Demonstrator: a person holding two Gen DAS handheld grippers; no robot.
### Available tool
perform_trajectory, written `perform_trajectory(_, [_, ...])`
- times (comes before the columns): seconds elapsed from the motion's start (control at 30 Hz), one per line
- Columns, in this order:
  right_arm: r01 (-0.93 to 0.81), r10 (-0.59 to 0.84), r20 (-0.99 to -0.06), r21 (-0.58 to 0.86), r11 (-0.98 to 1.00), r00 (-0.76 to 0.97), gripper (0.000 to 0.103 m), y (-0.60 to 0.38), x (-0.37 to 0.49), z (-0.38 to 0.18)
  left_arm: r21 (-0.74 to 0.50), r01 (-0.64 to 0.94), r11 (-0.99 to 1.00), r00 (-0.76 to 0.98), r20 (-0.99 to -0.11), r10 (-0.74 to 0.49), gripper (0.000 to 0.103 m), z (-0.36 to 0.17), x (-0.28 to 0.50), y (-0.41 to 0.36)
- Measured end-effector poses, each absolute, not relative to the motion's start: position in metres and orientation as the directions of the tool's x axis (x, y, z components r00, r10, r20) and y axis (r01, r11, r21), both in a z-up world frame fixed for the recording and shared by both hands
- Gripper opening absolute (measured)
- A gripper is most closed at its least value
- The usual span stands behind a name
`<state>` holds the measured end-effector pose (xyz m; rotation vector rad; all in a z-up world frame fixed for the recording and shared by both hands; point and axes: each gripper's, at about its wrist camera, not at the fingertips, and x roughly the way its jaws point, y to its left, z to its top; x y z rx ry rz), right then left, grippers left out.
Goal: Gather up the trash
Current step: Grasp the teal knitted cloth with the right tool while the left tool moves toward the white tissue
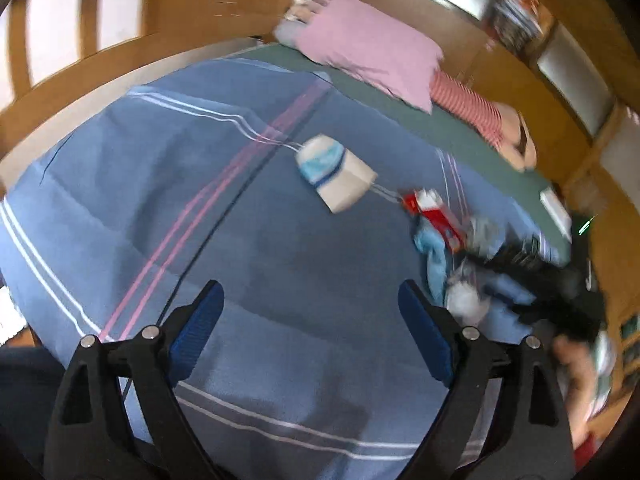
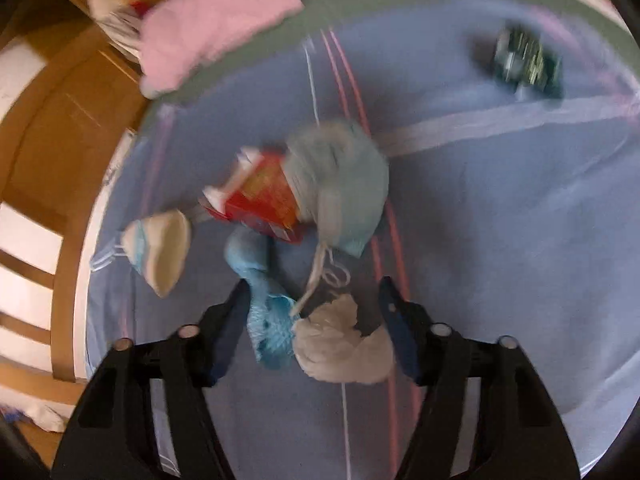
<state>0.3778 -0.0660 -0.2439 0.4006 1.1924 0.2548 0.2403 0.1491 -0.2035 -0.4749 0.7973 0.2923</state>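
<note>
Trash lies on a blue striped bedspread (image 1: 240, 240). A white and blue carton (image 1: 334, 174) lies ahead of my open, empty left gripper (image 1: 310, 312); it also shows in the right wrist view (image 2: 160, 250). A red box (image 2: 266, 196), a pale face mask (image 2: 340, 184), a blue crumpled wrapper (image 2: 264, 316) and a white crumpled tissue (image 2: 340, 344) lie together. My right gripper (image 2: 312, 316) is open, its fingers either side of the wrapper and tissue. The red box (image 1: 434, 216) and the right gripper (image 1: 532, 280) show at the right of the left wrist view.
A pink pillow (image 1: 368, 46) and a red striped cloth (image 1: 468, 106) lie at the head of the bed. A dark green packet (image 2: 526, 62) lies far right on the bedspread. A wooden bed frame (image 1: 100, 64) and wooden wall surround the bed.
</note>
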Motion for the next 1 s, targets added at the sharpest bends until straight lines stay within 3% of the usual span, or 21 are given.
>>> perform_trajectory(0.1, [-0.096,0.579,-0.803,0.571,0.815,0.141,0.054,-0.035,0.359,-0.255,-0.344,-0.467,0.815,0.685,-0.724,0.087,0.091,-0.203,0.231,0.158])
perform_trajectory(0.17, [-0.19,0.613,-0.785,0.59,0.785,0.094,0.054,-0.017,0.346,-0.243,-0.363,-0.487,0.794,0.69,-0.718,0.095,0.091,-0.204,0.228,0.161])
perform_trajectory(0.23, [-0.259,0.542,-0.807,0.486,0.835,0.235,0.055,-0.009,0.344,-0.215,-0.372,-0.5,0.782,0.691,-0.716,0.102,0.093,-0.206,0.224,0.163])
perform_trajectory(0.33, [-0.23,0.346,-0.831,0.27,0.935,0.435,0.065,0.0,0.363,-0.2,-0.378,-0.506,0.775,0.685,-0.722,0.096,0.094,-0.209,0.226,0.166])
perform_trajectory(0.43, [-0.167,0.188,-0.893,0.129,0.977,0.409,0.065,0.012,0.392,-0.228,-0.375,-0.502,0.779,0.683,-0.725,0.091,0.095,-0.21,0.227,0.165])
perform_trajectory(0.5, [-0.146,0.175,-0.915,0.13,0.981,0.363,0.056,0.014,0.4,-0.249,-0.366,-0.503,0.783,0.68,-0.727,0.097,0.095,-0.211,0.228,0.164])
perform_trajectory(0.57, [-0.15,0.234,-0.908,0.193,0.97,0.348,0.023,0.012,0.397,-0.254,-0.349,-0.502,0.791,0.67,-0.735,0.101,0.096,-0.212,0.23,0.161])
perform_trajectory(0.63, [-0.18,0.261,-0.905,0.21,0.961,0.335,0.009,0.01,0.385,-0.252,-0.345,-0.495,0.798,0.666,-0.74,0.094,0.096,-0.213,0.231,0.159])
perform_trajectory(0.8, [-0.25,0.295,-0.916,0.229,0.941,0.273,0.009,-0.013,0.337,-0.253,-0.352,-0.505,0.788,0.663,-0.743,0.093,0.096,-0.214,0.231,0.161])
perform_trajectory(1.0, [-0.27,0.537,-0.833,0.49,0.828,0.133,0.009,-0.045,0.272,-0.236,-0.344,-0.496,0.797,0.635,-0.77,0.063,0.096,-0.221,0.237,0.156])
